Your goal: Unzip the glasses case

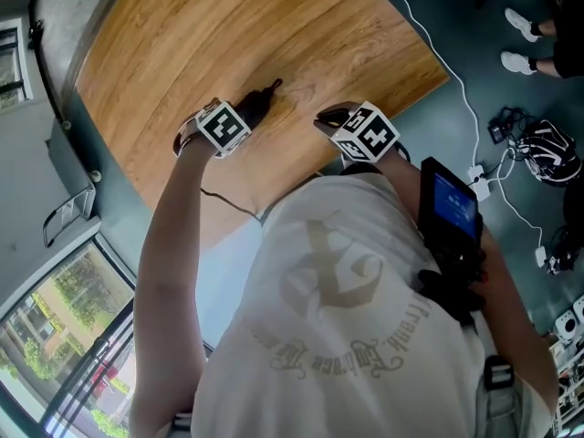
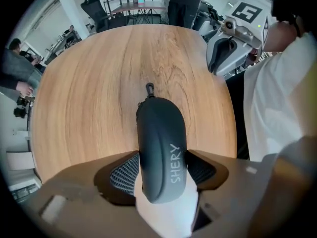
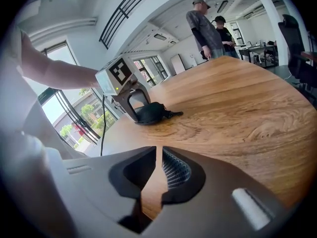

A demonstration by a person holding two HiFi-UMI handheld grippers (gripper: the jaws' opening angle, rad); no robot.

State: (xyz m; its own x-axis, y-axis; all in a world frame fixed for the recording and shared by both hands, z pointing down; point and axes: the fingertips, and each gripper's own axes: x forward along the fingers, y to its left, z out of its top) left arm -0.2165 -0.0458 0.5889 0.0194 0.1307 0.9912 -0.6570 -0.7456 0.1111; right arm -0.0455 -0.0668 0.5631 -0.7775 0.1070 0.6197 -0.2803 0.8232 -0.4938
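Observation:
The dark grey glasses case (image 2: 161, 143) stands on its edge on the round wooden table (image 1: 274, 26), its zipper pull (image 2: 149, 88) pointing away from me. My left gripper (image 2: 161, 170) is shut on the case's near end, one meshed pad against each side. In the head view the case (image 1: 260, 99) sticks out ahead of the left gripper (image 1: 248, 109). My right gripper (image 3: 159, 162) hovers low over the table, right of the case (image 3: 151, 113) and apart from it. Its jaws stand a narrow slit apart with nothing between them.
The table's curved edge runs close in front of my body. A black cable (image 1: 228, 199) trails off that edge. Several people stand beyond the far side (image 3: 208, 29), near desks and chairs. White cables and gear lie on the floor (image 1: 538, 153) to the right.

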